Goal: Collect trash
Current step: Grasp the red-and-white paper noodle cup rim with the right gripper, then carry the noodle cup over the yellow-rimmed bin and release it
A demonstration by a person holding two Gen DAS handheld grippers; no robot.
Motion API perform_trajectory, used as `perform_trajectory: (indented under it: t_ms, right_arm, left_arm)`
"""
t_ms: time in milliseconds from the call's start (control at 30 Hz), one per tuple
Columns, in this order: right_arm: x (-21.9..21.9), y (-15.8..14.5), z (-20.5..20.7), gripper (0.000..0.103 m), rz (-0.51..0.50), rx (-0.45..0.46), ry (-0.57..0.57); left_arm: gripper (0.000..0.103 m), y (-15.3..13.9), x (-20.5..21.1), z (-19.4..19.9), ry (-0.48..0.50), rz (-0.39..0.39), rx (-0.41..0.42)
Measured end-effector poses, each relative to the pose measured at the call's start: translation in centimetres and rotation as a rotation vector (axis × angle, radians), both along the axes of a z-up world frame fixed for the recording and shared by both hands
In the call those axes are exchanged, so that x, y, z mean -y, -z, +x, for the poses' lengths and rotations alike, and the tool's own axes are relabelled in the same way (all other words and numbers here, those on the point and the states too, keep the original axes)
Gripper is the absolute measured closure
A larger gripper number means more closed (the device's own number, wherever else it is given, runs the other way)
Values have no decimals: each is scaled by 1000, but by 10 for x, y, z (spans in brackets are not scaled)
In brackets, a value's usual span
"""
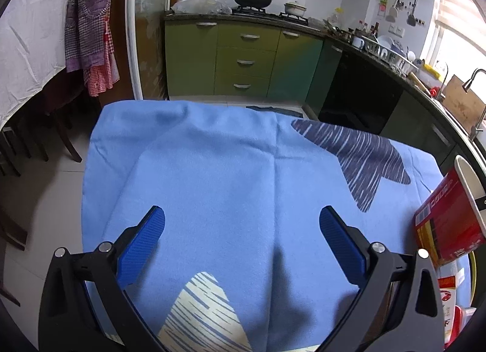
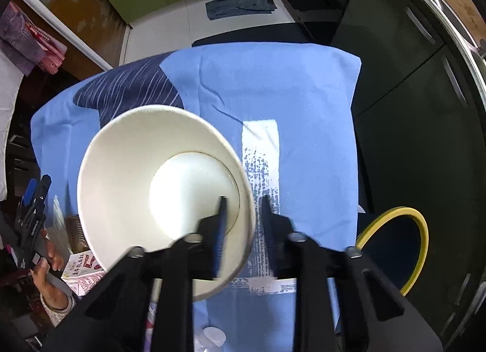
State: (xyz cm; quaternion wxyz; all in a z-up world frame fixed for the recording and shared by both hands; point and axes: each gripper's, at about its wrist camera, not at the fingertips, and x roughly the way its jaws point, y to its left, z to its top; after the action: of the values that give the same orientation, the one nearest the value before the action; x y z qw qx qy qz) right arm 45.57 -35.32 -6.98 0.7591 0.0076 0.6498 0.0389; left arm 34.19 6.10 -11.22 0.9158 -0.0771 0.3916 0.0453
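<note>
Black fingers of the right gripper (image 2: 241, 200) sit low in the right wrist frame, pinched on the rim of a white paper cup (image 2: 145, 188): one finger inside the wall, one outside. That cup tilts its mouth toward the camera above the blue cloth (image 2: 303, 103). At lower right a yellow-rimmed bin (image 2: 420, 224) stands just beside the cloth. In the left wrist frame the left gripper (image 1: 241, 220) has its blue pads (image 1: 142, 245) spread wide apart, holding nothing above the cloth. Its red-sided cup (image 1: 449, 218) shows at the right edge. The person's left hand (image 2: 45, 264) grips the handle at far lower left.
</note>
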Motion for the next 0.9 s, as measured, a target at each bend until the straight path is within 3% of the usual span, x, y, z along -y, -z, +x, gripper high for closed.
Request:
perform_trajectory:
  t_ms: [233, 433, 533, 700, 800, 900]
  right_arm:
    - [10, -1, -4, 98, 49, 16, 24]
    - [49, -35, -17, 99, 110, 86, 84]
    - [94, -61, -36, 99, 127, 129, 147]
    - [188, -74, -77, 99, 115, 160, 293]
    - [255, -54, -108, 99, 92, 143, 402]
    - [292, -23, -125, 99, 84, 109, 464]
  left_arm:
    - [6, 2, -2, 1, -3, -9, -4]
    - [6, 8, 0, 1, 2, -4, -15]
    - [6, 11, 5, 2, 17, 10, -21]
    - [6, 12, 9, 1, 27, 26, -19]
    - [6, 12, 8, 1, 22, 22, -20]
    - [6, 13, 7, 2, 16, 19, -23]
